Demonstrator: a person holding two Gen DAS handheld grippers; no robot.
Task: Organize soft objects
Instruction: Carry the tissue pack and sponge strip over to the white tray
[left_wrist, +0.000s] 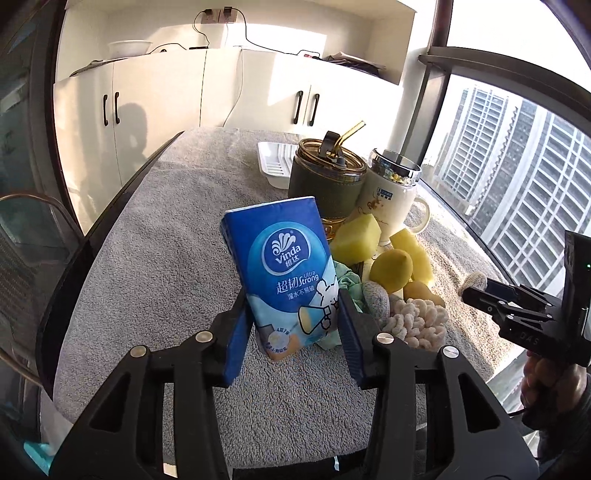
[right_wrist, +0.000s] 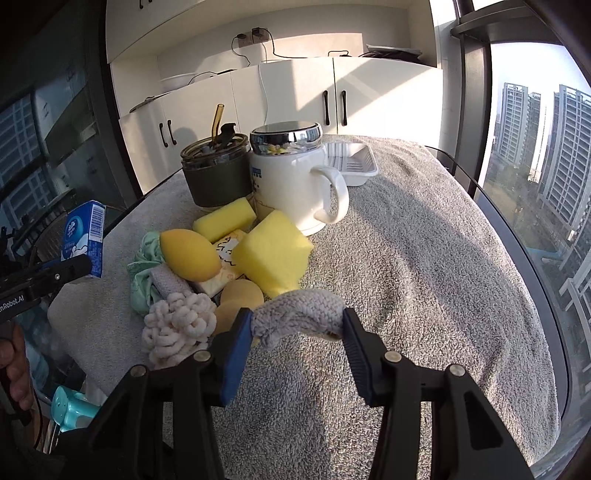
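A blue Vinda tissue pack (left_wrist: 284, 273) stands upright between my left gripper's (left_wrist: 293, 297) blue pads, which are shut on its lower half, lifted above the grey towel (left_wrist: 155, 266). From the right wrist view the same tissue pack (right_wrist: 83, 236) and left gripper (right_wrist: 83, 264) sit at the far left. My right gripper (right_wrist: 295, 317) is shut on a grey knitted cloth (right_wrist: 299, 310) that arches between its pads. Just behind it lies a pile: two yellow sponges (right_wrist: 273, 254), a yellow egg-shaped sponge (right_wrist: 190, 254), a green cloth (right_wrist: 142, 269) and a cream chunky-knit piece (right_wrist: 177, 325).
A white mug with a chrome lid (right_wrist: 291, 177) and a dark green tumbler with a straw (right_wrist: 218, 173) stand behind the pile. A white tray (right_wrist: 354, 162) lies further back. White cabinets fill the background; windows run along the table's right edge. Bare towel stretches right of the pile.
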